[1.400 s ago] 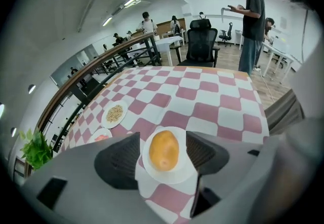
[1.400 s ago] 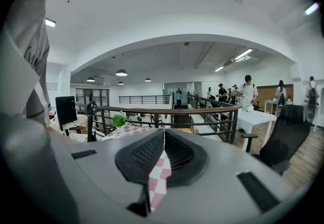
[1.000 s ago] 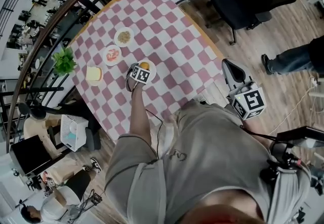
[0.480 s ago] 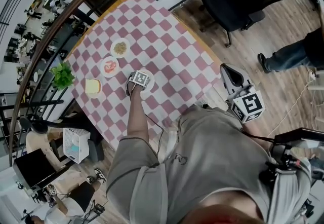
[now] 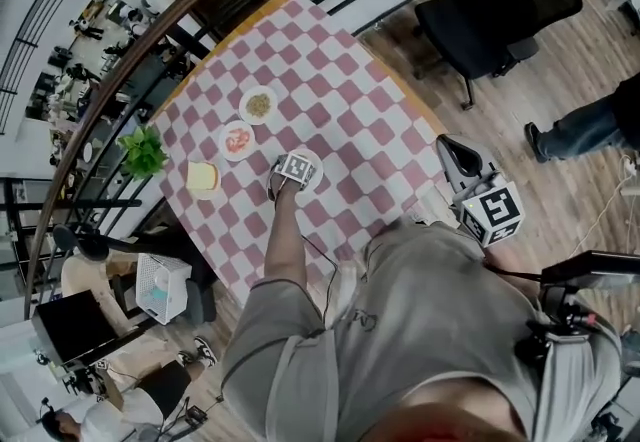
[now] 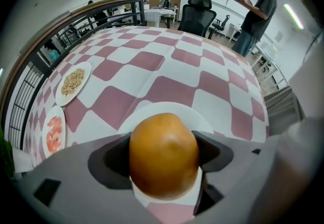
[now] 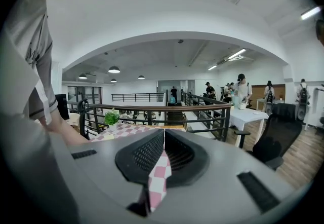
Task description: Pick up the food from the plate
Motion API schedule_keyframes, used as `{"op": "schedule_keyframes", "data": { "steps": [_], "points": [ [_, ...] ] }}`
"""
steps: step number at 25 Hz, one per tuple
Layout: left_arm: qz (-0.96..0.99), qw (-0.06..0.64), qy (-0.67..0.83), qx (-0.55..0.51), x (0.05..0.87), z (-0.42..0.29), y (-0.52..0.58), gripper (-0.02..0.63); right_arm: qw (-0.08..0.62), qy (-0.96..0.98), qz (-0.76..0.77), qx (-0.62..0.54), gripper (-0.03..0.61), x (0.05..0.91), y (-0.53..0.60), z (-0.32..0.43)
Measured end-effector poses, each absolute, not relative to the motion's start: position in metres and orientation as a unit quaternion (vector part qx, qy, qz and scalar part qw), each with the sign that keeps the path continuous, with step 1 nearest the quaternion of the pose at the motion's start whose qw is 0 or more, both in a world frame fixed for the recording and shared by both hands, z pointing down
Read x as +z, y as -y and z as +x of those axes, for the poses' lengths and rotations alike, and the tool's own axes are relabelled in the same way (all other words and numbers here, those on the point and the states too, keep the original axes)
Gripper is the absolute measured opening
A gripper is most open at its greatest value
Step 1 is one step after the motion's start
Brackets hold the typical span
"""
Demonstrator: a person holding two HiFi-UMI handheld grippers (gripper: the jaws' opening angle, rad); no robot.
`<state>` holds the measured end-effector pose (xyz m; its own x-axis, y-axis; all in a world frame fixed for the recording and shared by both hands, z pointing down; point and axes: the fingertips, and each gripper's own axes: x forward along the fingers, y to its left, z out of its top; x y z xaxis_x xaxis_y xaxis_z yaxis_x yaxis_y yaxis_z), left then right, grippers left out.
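Now the left gripper [image 5: 297,169] has spread its jaws wider and dropped over the near white round plate [image 6: 152,112], straddling the round orange-brown food [image 6: 163,154] unsqueezed, so closing is probably next.

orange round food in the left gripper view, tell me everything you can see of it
The orange round food is smooth, slightly glossy and egg-shaped, golden orange with a shallow dent near its top; fruit or bun, I cannot tell. It sits on a small round white plate on the pink-and-white checked tablecloth. The left gripper has its grey jaws wide on either side of it, close to its flanks, not visibly squeezing.
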<state>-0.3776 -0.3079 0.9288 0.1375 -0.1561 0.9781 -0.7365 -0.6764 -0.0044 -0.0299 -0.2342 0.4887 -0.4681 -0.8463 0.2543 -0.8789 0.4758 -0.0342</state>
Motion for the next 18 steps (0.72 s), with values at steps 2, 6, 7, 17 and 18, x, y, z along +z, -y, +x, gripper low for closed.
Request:
{"op": "schedule_keyframes", "data": {
  "steps": [2,6,7,17,18],
  "points": [
    [0.712,0.258,0.313,0.573,0.929,-0.376,0.308,0.360,0.100,0.856,0.500,0.081,0.015,0.489,0.235,-0.035],
    [0.706,0.264,0.314,0.578,0.929,-0.379,0.309,0.360,0.097,0.858,0.497,0.082,0.015,0.491,0.239,-0.035],
    [0.704,0.264,0.316,0.578,0.929,-0.379,0.309,0.362,0.097,0.858,0.497,0.083,0.015,0.492,0.240,-0.034],
    [0.692,0.302,0.339,0.560,0.938,-0.378,0.306,0.360,0.107,0.870,0.469,0.110,0.015,0.503,0.244,-0.036],
    [0.691,0.311,0.345,0.554,0.939,-0.378,0.304,0.360,0.105,0.873,0.464,0.110,0.015,0.502,0.244,-0.038]
  ]
}}
